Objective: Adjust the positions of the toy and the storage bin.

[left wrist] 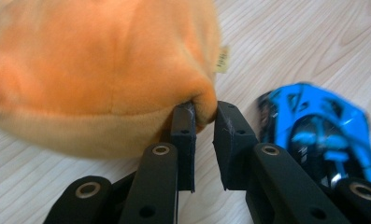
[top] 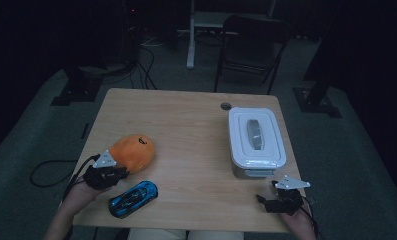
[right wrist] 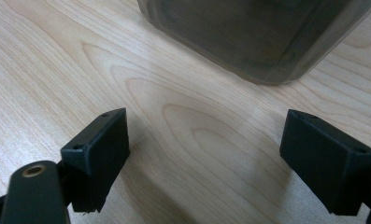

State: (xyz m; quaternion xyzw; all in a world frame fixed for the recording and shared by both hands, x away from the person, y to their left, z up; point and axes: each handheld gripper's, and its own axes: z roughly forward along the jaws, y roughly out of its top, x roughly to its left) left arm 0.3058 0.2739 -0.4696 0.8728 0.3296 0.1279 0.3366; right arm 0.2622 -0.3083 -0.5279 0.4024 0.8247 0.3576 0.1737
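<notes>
A pale wooden table (top: 186, 125) is set on grey carpet in a dark room. The orange plush toy (top: 132, 151), lying at the near left, is pinched by the left gripper (left wrist: 204, 122). The right gripper (right wrist: 206, 154) is held agape before the white lidded box (top: 256, 140).

One orange plush toy (top: 132, 151), one blue toy car (top: 133, 198), one white lidded box (top: 256, 141).
</notes>
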